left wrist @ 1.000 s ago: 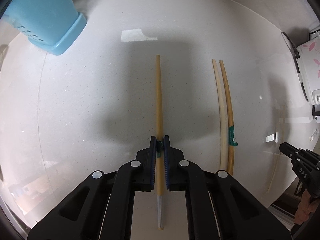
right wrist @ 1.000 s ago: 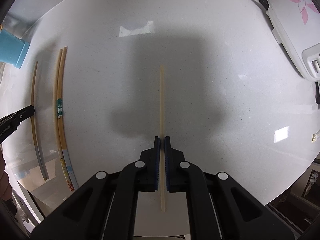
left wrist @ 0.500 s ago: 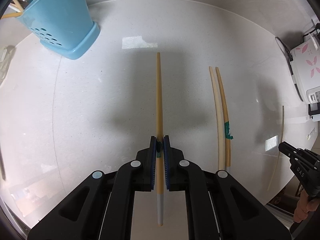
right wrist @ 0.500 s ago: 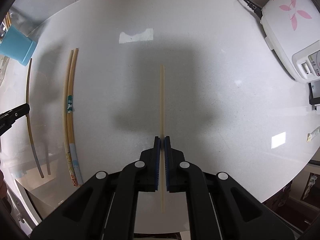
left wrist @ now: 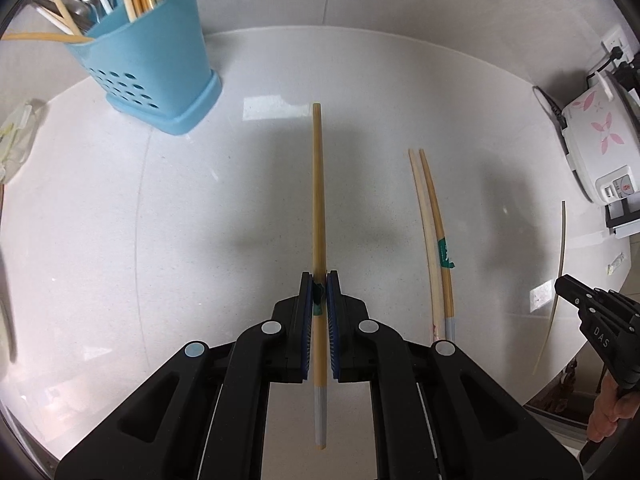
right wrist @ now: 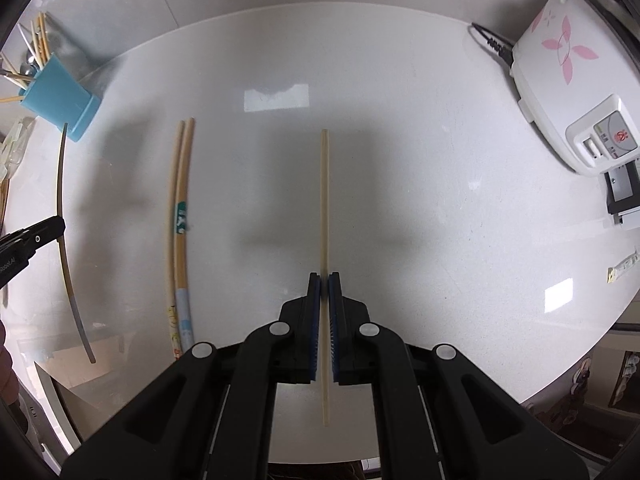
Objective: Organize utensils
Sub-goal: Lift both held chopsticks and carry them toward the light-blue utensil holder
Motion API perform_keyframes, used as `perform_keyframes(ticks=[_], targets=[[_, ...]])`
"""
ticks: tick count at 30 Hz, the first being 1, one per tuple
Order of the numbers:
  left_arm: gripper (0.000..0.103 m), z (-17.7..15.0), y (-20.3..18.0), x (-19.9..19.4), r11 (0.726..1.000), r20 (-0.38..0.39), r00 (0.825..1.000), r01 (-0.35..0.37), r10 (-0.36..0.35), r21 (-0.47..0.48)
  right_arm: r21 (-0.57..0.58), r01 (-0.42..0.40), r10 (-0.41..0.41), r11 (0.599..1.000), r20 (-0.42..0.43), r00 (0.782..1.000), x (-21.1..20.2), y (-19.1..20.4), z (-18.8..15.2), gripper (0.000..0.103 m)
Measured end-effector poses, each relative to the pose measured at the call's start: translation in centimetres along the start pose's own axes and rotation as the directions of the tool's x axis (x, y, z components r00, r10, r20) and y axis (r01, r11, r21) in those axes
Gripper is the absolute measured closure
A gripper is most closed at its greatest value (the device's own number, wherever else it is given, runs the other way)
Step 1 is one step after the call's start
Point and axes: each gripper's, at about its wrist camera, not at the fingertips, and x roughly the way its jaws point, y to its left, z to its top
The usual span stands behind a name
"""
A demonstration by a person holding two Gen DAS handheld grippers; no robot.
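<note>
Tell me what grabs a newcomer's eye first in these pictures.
Each gripper is clamped on a single chopstick: the left gripper holds a tan chopstick, the right gripper a pale chopstick. Two more chopsticks lie together on the white table, and a blue utensil holder stands far left.

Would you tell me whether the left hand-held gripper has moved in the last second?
Yes. The left hand-held gripper rose away from the table; the blue holder shows more fully.

My two wrist views: each looks steeply down past its jaws, fairly high; both share the table (left wrist: 168, 216), holder (left wrist: 160, 68) and cooker (right wrist: 560, 80).
</note>
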Motion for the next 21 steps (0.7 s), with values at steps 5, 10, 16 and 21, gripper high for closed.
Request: perform_keyframes(ticks=[5, 10, 16, 21], targets=[[0.097, -0.6, 0.6, -1.9, 1.000, 0.026, 1.000, -0.009, 0.009, 0.003, 0.009, 0.006, -0.006, 1.000, 0.020, 1.000, -0.1, -0.4, 0.7, 0.100], [0.097, -0.9, 1.6, -3.9, 1.000, 0.058, 0.998, -0.005, 0.004, 0.004, 0.010, 0.008, -0.009, 1.000, 0.049, 0.999, -1.2, -0.1, 0.6, 0.100], [0.097, -0.6, 2.4, -5.3, 1.000, 0.093, 0.996, 0.000, 0.000, 0.002, -0.004, 0.000, 0.000, 1.000, 0.086, 0.996, -2.5, 0.7, 0.8, 0.100], [0.097, -0.3, 3.1, -6.6, 1.000, 0.119, 0.993, 0.000, 0.000, -0.002, -0.010, 0.007, -0.005, 1.000, 0.116, 0.993, -3.6, 1.4, 1.1, 0.100]])
